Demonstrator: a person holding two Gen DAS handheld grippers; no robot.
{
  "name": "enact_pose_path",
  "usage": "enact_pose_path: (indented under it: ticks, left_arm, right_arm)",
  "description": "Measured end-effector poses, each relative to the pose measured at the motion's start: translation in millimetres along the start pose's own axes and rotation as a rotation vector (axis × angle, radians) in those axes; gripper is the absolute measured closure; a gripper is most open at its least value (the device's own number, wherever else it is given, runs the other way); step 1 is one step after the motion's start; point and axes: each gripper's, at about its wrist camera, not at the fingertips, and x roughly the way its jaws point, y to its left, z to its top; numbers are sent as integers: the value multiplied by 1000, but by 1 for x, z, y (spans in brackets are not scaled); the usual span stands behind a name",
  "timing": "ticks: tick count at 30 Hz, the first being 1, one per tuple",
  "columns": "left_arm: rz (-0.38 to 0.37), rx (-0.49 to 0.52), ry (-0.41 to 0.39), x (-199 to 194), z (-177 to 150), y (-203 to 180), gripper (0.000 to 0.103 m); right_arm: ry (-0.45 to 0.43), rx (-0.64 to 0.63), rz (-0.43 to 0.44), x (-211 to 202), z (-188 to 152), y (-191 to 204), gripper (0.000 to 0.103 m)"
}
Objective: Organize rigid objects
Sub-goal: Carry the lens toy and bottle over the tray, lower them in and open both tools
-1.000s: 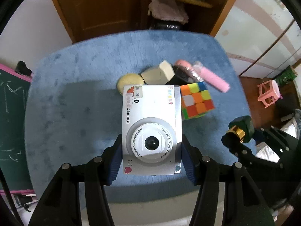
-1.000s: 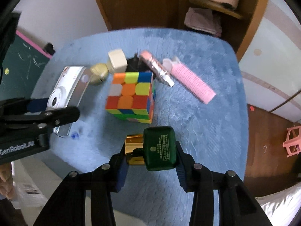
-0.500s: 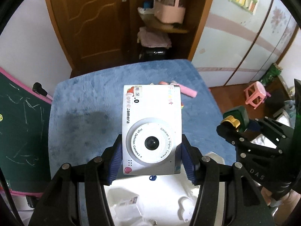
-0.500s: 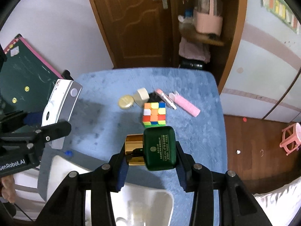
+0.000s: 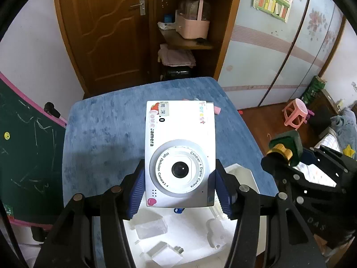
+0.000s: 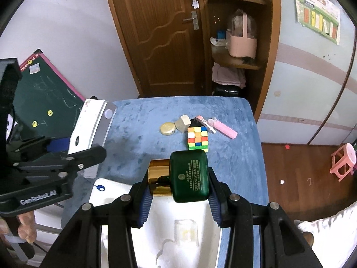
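Above the white tray (image 6: 125,192): left gripper (image 5: 179,187) clamped on a white toy camera (image 5: 179,154), right gripper (image 6: 178,192) clamped on a green bottle (image 6: 189,176).

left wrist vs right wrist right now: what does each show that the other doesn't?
Left wrist only: the camera's front with lens and lettering, clamped in the left tool; clear blocks in the white tray below.

Right wrist only: the cube, round tin, beige block and pink comb on the blue cloth; a hand on the left handle.

Both: camera, green bottle with gold cap in the right tool, tray, cloth, door, pink stool.
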Motion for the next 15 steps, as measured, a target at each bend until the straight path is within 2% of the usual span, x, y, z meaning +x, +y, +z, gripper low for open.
enact_pose_path:
  ticks: [7,15]
  left_arm:
    - [9,52,36,10,-31,-15,43]
    - [4,110,119,40,-73,-26,43]
  right_arm:
    - [22,10,-28,-5,-32,11,59]
    - [123,57,-61,15,-84,15,59]
